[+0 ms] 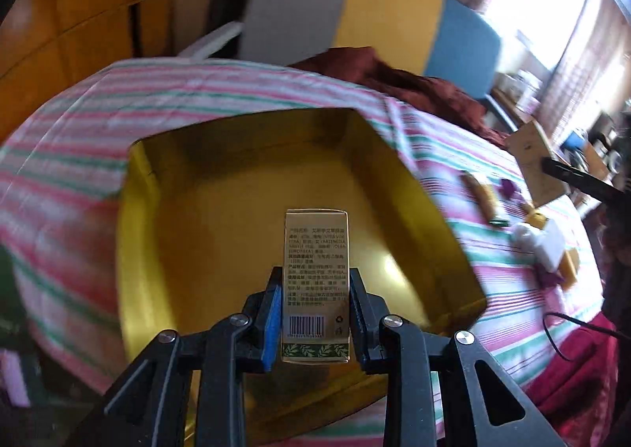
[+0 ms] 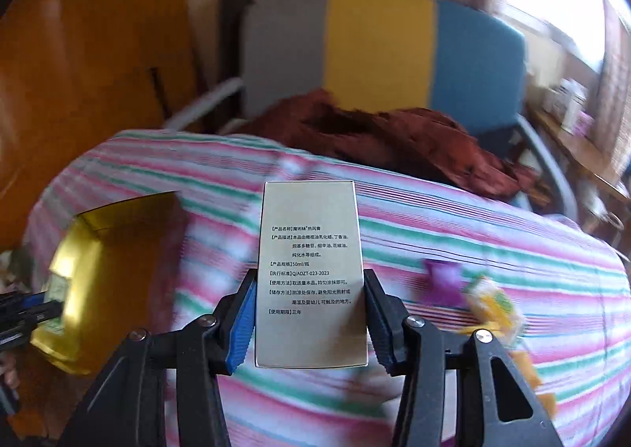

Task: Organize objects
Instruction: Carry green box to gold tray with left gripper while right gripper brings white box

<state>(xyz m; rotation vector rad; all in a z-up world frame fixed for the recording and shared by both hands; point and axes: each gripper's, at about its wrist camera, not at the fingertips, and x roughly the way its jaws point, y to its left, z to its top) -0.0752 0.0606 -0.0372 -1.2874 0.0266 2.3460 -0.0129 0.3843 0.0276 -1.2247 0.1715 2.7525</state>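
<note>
Over the gold tray [image 1: 138, 178], a small gold box [image 1: 316, 281] is being held clamped in the left gripper [image 1: 315, 303] for release at its twelve o'clock, while a silver box [image 2: 309, 277] is being gripped by the right gripper [image 2: 309, 313].

Right of the gold tray [image 1: 414, 186], the small things on the striped sheet [image 1: 71, 186] smear into yellow, purple and white blobs [image 1: 548, 245], too blurred to name. The tray's near rim hides behind the gripper arms, and the small box's [image 1: 316, 281] fine print stays unreadable.
</note>
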